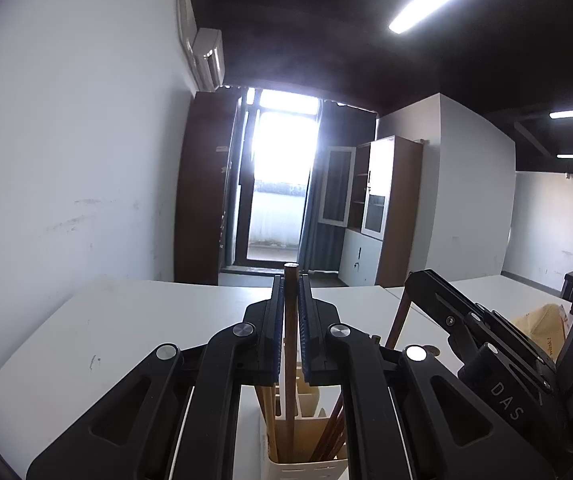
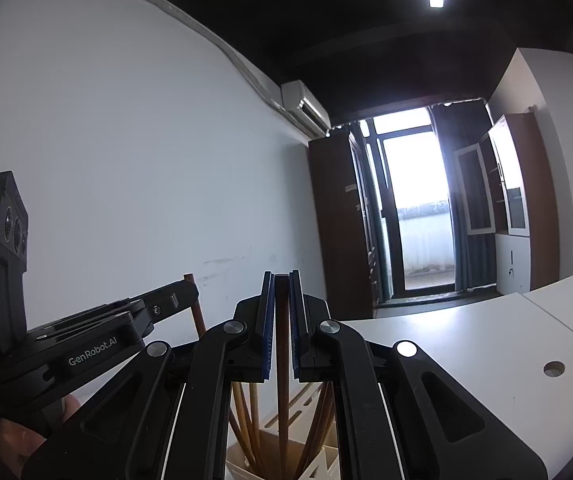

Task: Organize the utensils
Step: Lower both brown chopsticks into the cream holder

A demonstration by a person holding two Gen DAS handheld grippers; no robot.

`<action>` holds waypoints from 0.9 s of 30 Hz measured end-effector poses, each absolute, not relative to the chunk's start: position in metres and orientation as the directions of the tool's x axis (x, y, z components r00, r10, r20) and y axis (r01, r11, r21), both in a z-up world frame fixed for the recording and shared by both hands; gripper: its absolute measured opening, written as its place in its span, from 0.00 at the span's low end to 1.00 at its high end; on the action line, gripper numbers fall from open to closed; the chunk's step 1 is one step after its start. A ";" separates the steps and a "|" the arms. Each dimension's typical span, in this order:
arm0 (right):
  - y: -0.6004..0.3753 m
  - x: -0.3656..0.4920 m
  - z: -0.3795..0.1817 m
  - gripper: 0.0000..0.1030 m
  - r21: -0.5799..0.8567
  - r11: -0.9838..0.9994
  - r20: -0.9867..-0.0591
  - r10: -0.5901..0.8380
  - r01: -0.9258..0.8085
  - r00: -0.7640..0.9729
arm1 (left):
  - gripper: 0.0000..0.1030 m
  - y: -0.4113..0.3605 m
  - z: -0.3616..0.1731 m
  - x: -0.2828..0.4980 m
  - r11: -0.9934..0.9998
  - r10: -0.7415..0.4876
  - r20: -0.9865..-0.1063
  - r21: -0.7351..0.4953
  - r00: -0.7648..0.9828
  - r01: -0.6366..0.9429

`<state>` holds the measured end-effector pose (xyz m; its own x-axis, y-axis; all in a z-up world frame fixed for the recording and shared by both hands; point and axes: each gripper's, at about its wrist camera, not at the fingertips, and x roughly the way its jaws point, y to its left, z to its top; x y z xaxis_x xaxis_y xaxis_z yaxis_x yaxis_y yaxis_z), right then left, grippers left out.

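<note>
Surveying from largest to smallest: broad white laminate table (image 1: 134,320), bare but for a yellow paper package (image 1: 542,320) at its far right edge. Standing on it, directly below both tools, a cream slotted plastic utensil holder (image 1: 306,468) with inner dividers, already carrying several brown wooden chopsticks (image 2: 246,428) leaning in its compartments.

Left tongs (image 1: 291,280) pressed together on one upright brown wooden chopstick (image 1: 290,360), top end projecting just above the tips, lower end down inside the holder. Right tongs (image 2: 281,278) likewise pinching a second dark wooden chopstick (image 2: 282,400), vertical, foot within the holder among the leaning sticks. Part of a hand (image 2: 10,440) visible behind the left tool in the right wrist view.

Judged step: seating both sticks, then release. Recommended: keep each stick vertical and clear of the divider walls; confirm the foot is fully within one compartment, which one cannot be told here; spread the tongs slowly; withdraw straight upward to avoid tipping the holder.
</note>
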<state>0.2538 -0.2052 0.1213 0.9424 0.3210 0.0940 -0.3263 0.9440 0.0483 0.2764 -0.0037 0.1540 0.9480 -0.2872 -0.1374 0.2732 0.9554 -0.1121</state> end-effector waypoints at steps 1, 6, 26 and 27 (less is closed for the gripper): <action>-0.204 0.254 0.120 0.08 0.044 0.944 0.089 0.324 -0.328 0.942 | 0.06 -0.003 0.155 0.278 0.955 -0.289 -0.143 -0.113 0.947 0.274; -0.203 0.253 0.115 0.08 0.036 0.940 0.074 0.335 -0.338 0.939 | 0.06 -0.003 0.152 0.279 0.954 -0.295 -0.165 -0.111 0.941 0.280; -0.200 0.261 0.107 0.08 0.038 0.939 -0.002 0.343 -0.343 0.939 | 0.07 -0.007 0.149 0.295 0.954 -0.300 -0.247 -0.076 0.921 0.290; -0.201 0.262 0.106 0.08 0.042 0.939 -0.004 0.341 -0.340 0.940 | 0.07 -0.007 0.148 0.296 0.954 -0.300 -0.255 -0.076 0.919 0.290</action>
<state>0.2616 -0.2010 0.1057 0.9401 0.3408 -0.0043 -0.3403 0.9393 0.0424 0.2963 -0.0066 0.1485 0.9194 -0.2997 -0.2549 0.2898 0.9540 -0.0764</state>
